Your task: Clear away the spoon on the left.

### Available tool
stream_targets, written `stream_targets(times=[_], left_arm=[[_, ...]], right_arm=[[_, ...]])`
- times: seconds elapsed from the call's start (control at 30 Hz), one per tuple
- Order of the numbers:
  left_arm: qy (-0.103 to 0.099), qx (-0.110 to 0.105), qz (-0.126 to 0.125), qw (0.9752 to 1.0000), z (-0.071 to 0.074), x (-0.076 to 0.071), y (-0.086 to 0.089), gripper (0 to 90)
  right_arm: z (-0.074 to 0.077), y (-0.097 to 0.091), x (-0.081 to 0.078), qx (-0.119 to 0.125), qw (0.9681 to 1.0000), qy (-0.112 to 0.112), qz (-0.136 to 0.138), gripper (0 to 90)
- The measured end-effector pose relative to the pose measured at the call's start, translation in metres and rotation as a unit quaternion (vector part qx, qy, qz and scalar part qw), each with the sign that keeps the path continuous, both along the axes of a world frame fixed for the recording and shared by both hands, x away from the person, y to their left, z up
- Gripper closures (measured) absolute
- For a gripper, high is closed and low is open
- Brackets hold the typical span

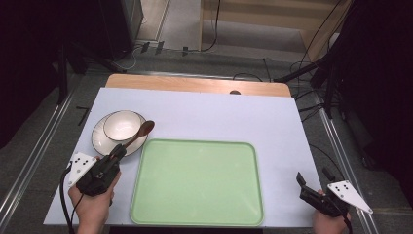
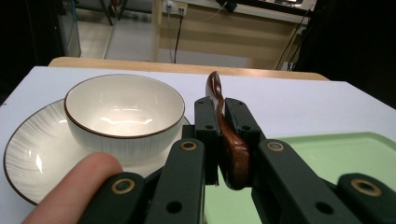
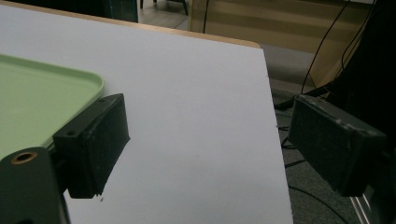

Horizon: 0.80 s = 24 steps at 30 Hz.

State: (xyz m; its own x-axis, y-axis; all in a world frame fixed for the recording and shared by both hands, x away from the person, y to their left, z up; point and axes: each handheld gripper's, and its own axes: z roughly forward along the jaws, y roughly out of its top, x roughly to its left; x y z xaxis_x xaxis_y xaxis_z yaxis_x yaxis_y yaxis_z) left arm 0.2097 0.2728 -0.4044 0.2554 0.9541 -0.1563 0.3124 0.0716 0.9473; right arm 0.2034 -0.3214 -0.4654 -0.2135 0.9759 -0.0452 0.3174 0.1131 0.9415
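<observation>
A white bowl (image 1: 122,125) with a brown rim stands on a white plate (image 1: 100,139) at the table's left. A dark wooden spoon (image 1: 141,132) lies with its head by the bowl and its handle toward me. My left gripper (image 1: 118,152) is shut on the spoon's handle (image 2: 232,154), right beside the bowl (image 2: 123,112) and plate (image 2: 32,154). A light green tray (image 1: 197,180) lies empty in the middle. My right gripper (image 1: 312,179) stands open near the table's right front corner, with nothing between its fingers (image 3: 93,140), beside the tray's corner (image 3: 42,93).
A white sheet (image 1: 219,117) covers the table, with a wooden strip (image 1: 195,84) showing at the far edge. Cables and dark stands lie on the floor beyond and to the right. The table's right edge (image 3: 275,140) runs close past my right gripper.
</observation>
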Motion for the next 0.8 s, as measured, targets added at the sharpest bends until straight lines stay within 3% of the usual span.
stream_targets(times=[0.33, 0.8], left_arm=[[0.013, -0.005, -0.011, 0.9998, -0.012, -0.008, -0.008, 85.1], [0.039, 0.016, -0.016, 0.999, -0.041, -0.008, -0.027, 85.1]], right_arm=[[0.001, 0.0, 0.0, 0.001, 1.0, -0.001, 0.001, 13.1], [-0.001, 0.0, 0.0, 0.004, 1.0, 0.0, 0.002, 13.1]])
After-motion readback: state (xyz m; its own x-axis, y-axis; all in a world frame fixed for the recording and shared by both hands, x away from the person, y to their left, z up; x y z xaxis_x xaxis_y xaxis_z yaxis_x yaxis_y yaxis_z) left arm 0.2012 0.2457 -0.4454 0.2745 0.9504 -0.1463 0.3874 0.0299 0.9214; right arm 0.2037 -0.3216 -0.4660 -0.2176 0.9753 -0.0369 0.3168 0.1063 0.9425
